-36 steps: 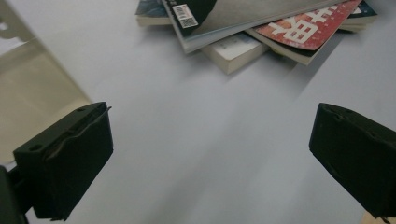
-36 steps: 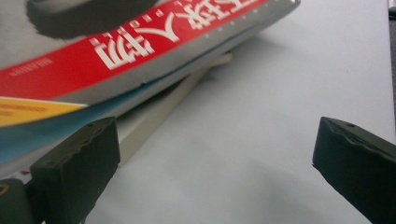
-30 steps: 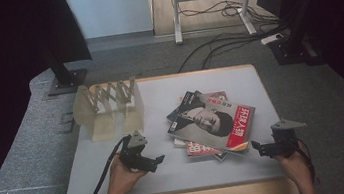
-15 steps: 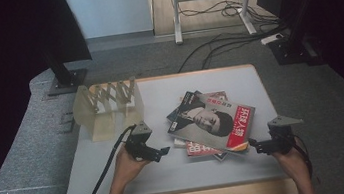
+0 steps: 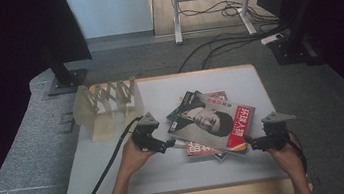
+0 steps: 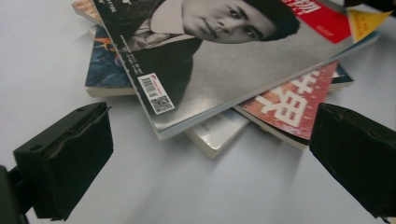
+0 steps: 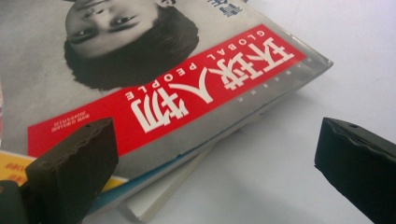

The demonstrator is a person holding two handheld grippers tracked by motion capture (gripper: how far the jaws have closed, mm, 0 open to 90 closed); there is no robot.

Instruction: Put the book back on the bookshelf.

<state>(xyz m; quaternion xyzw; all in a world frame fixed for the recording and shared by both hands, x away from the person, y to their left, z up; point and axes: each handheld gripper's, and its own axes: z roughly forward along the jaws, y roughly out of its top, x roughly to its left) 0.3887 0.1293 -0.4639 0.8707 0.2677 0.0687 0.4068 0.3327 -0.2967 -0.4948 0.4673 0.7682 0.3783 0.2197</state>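
Observation:
A loose stack of magazines [image 5: 211, 122] lies in the middle of the white table [image 5: 120, 177]. The top one has a grey cover with a portrait and a red title band [image 7: 154, 79]; its barcode corner [image 6: 156, 93] faces my left gripper. My left gripper [image 5: 168, 146] is open just off the stack's left edge, and in the left gripper view [image 6: 210, 168] its jaws stand wide apart and low over the table. My right gripper [image 5: 249, 143] is open at the stack's right corner. In the right gripper view [image 7: 215, 163] the left jaw sits beside the red band.
A folding wooden rack [image 5: 108, 103] stands at the table's back left. A black cable [image 5: 104, 174] trails from the left gripper over the front edge. Cables and stand legs [image 5: 213, 46] lie on the floor beyond the table.
My left gripper has moved right and forward up to the stack's left edge. The right gripper has shifted slightly left toward the stack's corner. The magazines have not moved.

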